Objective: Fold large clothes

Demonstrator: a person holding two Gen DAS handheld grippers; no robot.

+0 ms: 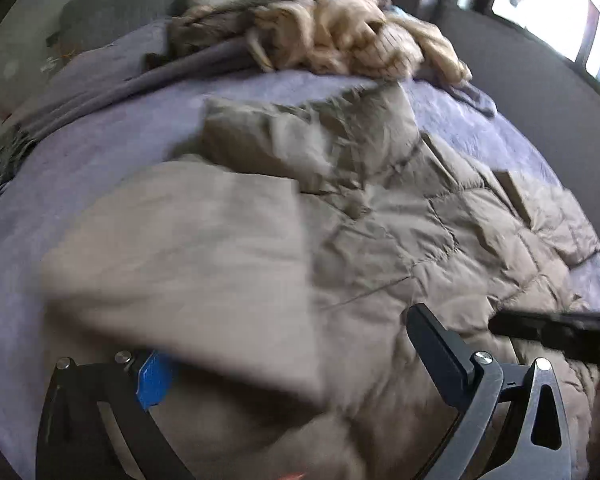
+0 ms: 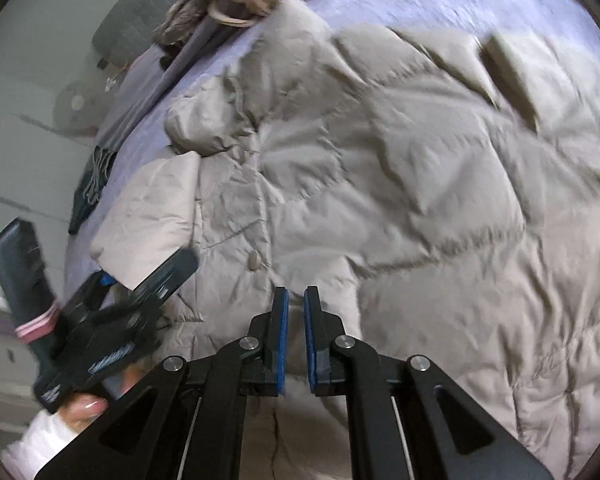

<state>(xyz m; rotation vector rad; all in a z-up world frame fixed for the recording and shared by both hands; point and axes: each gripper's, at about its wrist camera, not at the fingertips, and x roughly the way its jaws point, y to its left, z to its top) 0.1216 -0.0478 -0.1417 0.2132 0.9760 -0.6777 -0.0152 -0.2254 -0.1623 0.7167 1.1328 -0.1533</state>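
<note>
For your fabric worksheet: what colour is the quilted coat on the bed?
Beige-grey coat, clearest in the right wrist view.

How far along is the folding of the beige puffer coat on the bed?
Early. One flap of the beige puffer coat is turned over near the left gripper, which stands open. The right gripper is nearly shut with nothing between its fingers. The coat is mostly spread out on the purple bedspread, and the heap of clothes waits.
</note>
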